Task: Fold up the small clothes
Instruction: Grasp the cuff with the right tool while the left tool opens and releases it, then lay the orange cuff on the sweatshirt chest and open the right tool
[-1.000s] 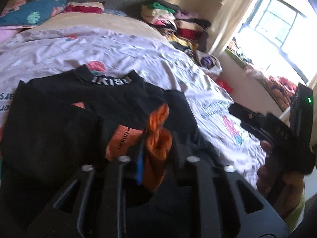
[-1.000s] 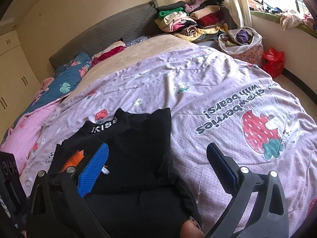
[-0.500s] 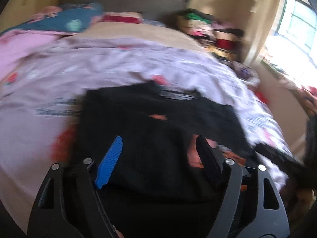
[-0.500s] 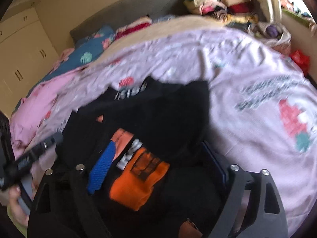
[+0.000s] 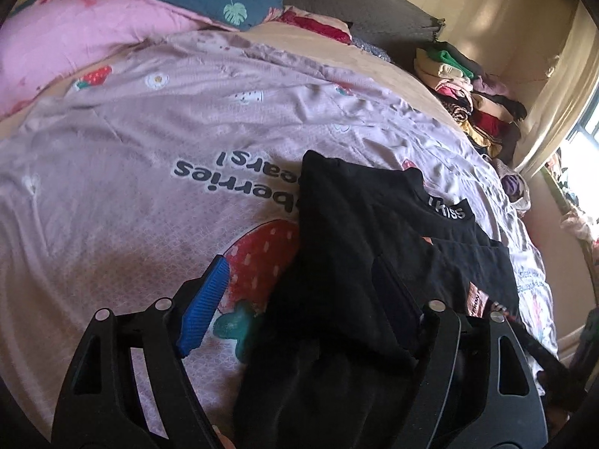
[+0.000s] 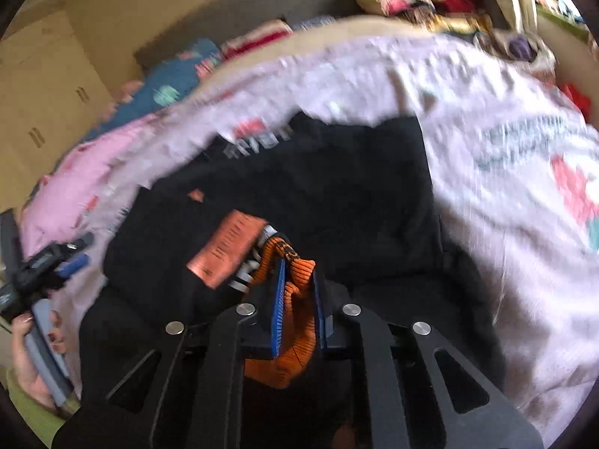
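A black top (image 5: 374, 232) with a lettered collar and orange patches lies partly folded on the lilac strawberry bedcover (image 5: 149, 172). My left gripper (image 5: 299, 299) hovers over the top's left edge. Its jaws are opening, and the edge lies loose between the blue pad (image 5: 204, 307) and the other finger. In the right wrist view the black top (image 6: 318, 187) lies just ahead, and my right gripper (image 6: 298, 299) is closing, its pads pressing on the orange ribbed cuff (image 6: 295, 321). At that view's left edge, a hand holds the left gripper (image 6: 37, 273).
A pink quilt (image 5: 75, 48) and a blue leaf-print pillow (image 5: 224, 0) lie at the head of the bed. A pile of folded clothes (image 5: 468, 93) stands at the far right corner by the curtain. Cupboards (image 6: 45, 112) line the left wall.
My left gripper let go of the orange cuff, opened and swung left to the top's left edge. My right gripper moved in over the top and shut on the orange cuff.
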Motion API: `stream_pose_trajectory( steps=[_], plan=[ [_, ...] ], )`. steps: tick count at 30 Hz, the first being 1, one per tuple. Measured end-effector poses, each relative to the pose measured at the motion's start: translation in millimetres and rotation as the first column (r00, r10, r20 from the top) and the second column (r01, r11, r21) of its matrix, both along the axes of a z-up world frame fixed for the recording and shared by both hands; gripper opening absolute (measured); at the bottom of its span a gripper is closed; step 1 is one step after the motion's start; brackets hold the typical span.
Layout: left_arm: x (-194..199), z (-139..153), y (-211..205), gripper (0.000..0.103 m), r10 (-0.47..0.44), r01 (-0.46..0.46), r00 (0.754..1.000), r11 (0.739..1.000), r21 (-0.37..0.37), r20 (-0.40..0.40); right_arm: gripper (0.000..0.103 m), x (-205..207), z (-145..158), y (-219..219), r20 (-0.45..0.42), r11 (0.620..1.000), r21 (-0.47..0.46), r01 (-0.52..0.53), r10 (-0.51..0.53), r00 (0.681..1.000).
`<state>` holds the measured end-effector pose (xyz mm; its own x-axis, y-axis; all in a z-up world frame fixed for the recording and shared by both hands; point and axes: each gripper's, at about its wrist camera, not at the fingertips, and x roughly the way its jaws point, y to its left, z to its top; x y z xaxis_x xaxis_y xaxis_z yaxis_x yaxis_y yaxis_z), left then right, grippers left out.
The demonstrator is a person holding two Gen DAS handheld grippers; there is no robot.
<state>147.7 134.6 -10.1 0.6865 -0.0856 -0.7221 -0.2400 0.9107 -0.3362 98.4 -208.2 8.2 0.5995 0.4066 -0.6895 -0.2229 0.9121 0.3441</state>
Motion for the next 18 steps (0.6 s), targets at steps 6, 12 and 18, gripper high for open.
stream_pose_trajectory(
  steps=[6, 12, 18],
  plan=[
    [6.5, -7.1, 0.7, 0.073, -0.009, 0.008, 1.0, 0.999, -0.032, -0.019, 0.011, 1.0, 55.6, 14.4, 0.173, 0.995, -0.04, -0.093, 0.099, 0.98],
    [17.8, -5.9, -5.1, 0.073, -0.021, 0.02, 0.999, 1.0, -0.022, -0.026, 0.011, 23.3, 89.3, 23.6, 0.253, 0.976, -0.183, -0.119, 0.163, 0.954],
    [40.6, -14.0, -12.7, 0.073, -0.03, 0.032, 0.997, 0.999, 0.022, -0.067, 0.011, 32.4, 64.0, 2.0, 0.201, 0.99, -0.1, -0.098, 0.117, 0.973]
  ],
)
